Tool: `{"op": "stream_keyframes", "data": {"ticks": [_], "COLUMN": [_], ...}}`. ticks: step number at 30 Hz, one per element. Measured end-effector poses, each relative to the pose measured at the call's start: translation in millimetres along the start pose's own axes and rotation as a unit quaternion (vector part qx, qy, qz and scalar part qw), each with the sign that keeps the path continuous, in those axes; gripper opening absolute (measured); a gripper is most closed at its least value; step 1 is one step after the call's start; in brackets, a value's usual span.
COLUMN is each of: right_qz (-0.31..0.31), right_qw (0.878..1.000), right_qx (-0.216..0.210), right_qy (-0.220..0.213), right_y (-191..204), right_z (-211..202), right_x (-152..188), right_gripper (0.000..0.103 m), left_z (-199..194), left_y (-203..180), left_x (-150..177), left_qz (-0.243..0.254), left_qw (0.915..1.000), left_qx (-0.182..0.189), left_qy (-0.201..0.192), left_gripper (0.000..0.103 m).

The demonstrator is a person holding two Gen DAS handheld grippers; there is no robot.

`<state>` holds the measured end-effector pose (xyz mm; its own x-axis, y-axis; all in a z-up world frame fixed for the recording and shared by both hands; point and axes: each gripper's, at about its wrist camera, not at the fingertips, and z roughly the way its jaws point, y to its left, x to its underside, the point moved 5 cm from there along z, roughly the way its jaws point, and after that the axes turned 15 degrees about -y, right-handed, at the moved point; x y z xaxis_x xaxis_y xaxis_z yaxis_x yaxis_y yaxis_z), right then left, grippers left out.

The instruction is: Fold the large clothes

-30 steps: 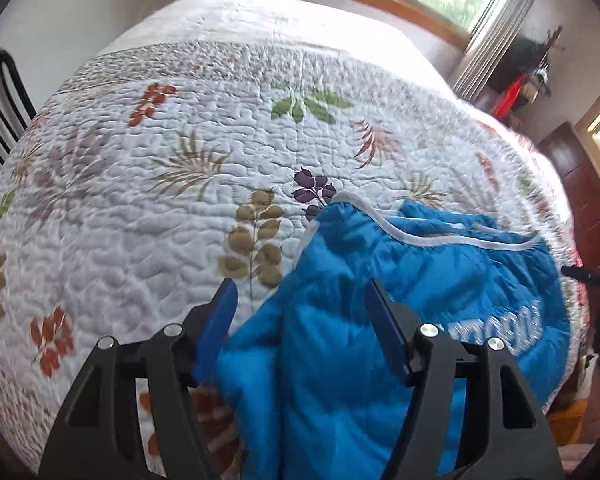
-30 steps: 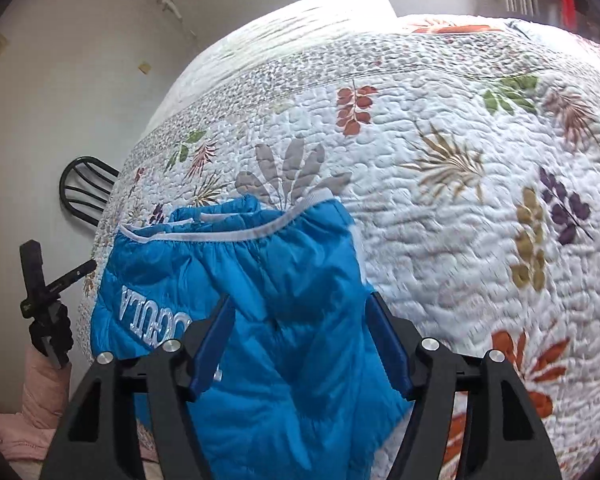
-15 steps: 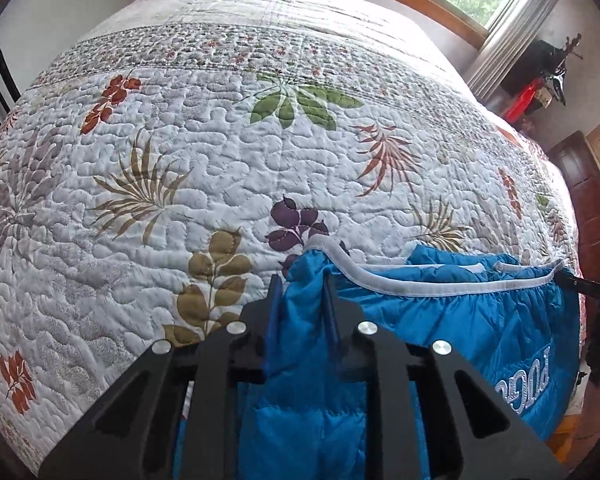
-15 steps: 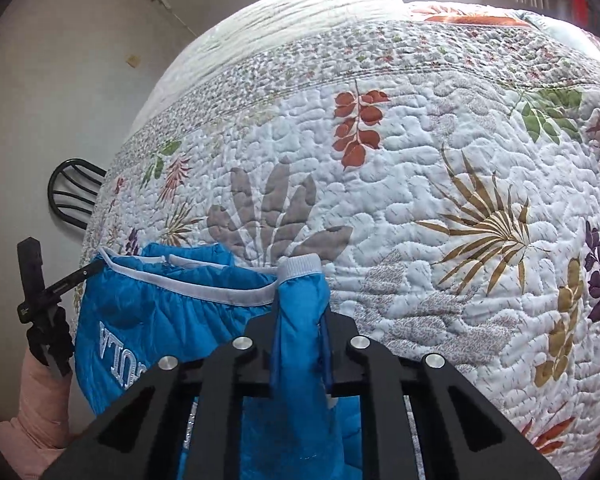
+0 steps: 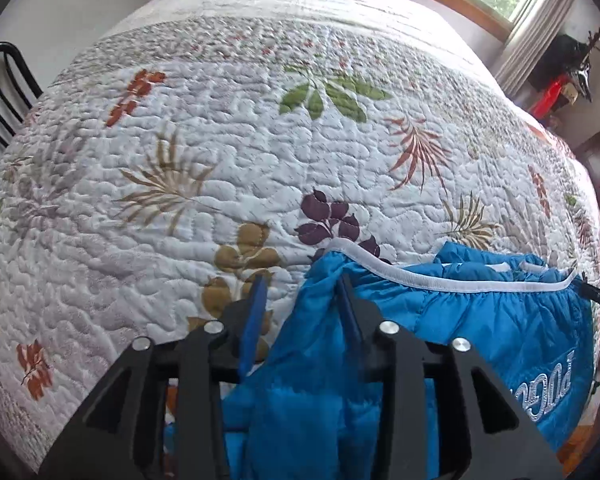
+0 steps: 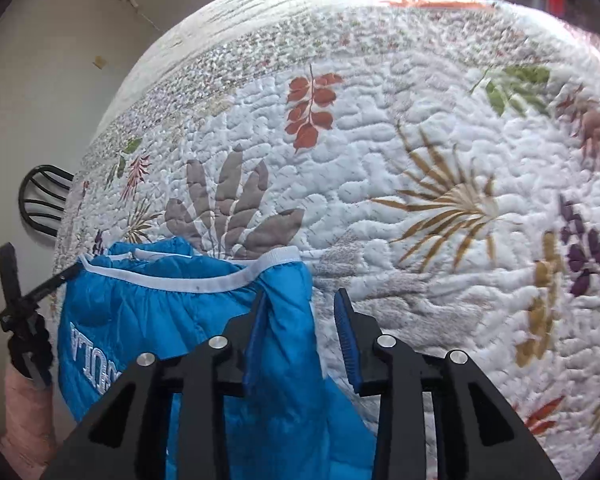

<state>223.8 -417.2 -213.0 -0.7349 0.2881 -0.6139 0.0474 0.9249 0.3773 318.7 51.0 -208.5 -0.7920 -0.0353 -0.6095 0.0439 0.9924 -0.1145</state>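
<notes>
Your left wrist camera looks along its fingers from the blue jacket's (image 5: 480, 320) left corner, close above the quilt (image 5: 220, 140). Your right wrist camera mirrors it from the right corner. Both share jacket hem and quilt.

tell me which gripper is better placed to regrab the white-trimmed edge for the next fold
Roughly even, slightly the left. Both are open at opposite corners of the blue jacket, but the left gripper has cloth bunched between its fingers, while the right gripper has it mostly against one finger.
</notes>
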Motion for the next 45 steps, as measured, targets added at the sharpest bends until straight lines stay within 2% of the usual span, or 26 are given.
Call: {"op": "stream_keyframes", "data": {"ticks": [3, 5, 8, 12, 17, 19, 25, 29, 33, 36, 41, 43, 45], "right_qz": [-0.034, -0.065, -0.107, -0.135, -0.139, -0.135, -0.095, -0.08, -0.067, -0.069, -0.079, -0.079, -0.078], "right_qw": [0.999, 0.998, 0.994, 0.989, 0.985, 0.984, 0.985, 0.986, 0.987, 0.987, 0.987, 0.987, 0.987], "right_qx": [-0.001, -0.003, -0.014, -0.031, -0.019, -0.009, -0.016, -0.024, -0.029, -0.027, -0.018, -0.016, -0.014], "right_qy": [-0.02, -0.021, -0.002, 0.047, 0.104, 0.117, 0.142, 0.145, 0.144, 0.141, 0.141, 0.14, 0.139], "right_y": [12, 26, 51, 75, 77, 70, 53, 50, 45, 43, 48, 55, 60], "right_z": [-45, -71, -97, -105, -85, -75, -43, -40, -39, -41, -41, -40, -40], "right_x": [7, 20, 53, 100, 147, 157, 175, 174, 173, 174, 175, 176, 178], "right_gripper": [0.035, 0.032, 0.024, 0.017, 0.017, 0.017, 0.012, 0.009, 0.003, 0.002, 0.002, 0.002, 0.002], "left_z": [-48, -74, -113, -141, -163, -165, -151, -147, -144, -140, -126, -119, -113], "left_y": [14, 21, 28, 30, 21, 16, 15, 15, 20, 23, 34, 36, 41], "left_x": [2, 14, 51, 102, 147, 158, 187, 194, 202, 202, 188, 188, 190], "left_qz": [-0.018, -0.031, -0.055, -0.11, -0.162, -0.18, -0.235, -0.251, -0.285, -0.293, -0.285, -0.295, -0.311], "left_qw": [0.9993, 0.9987, 0.9976, 0.9931, 0.9844, 0.9813, 0.9696, 0.9658, 0.9571, 0.9553, 0.9581, 0.9554, 0.9502], "left_qx": [-0.012, -0.022, -0.033, -0.041, -0.069, -0.066, -0.063, -0.064, -0.049, -0.039, -0.023, -0.01, 0.005], "left_qy": [-0.031, -0.034, -0.026, -0.001, 0.005, 0.006, 0.027, 0.02, 0.015, 0.0, -0.012, -0.01, -0.01], "left_gripper": [0.049, 0.052, 0.057, 0.058, 0.064, 0.07, 0.07, 0.073, 0.074, 0.075, 0.078, 0.079, 0.073]}}
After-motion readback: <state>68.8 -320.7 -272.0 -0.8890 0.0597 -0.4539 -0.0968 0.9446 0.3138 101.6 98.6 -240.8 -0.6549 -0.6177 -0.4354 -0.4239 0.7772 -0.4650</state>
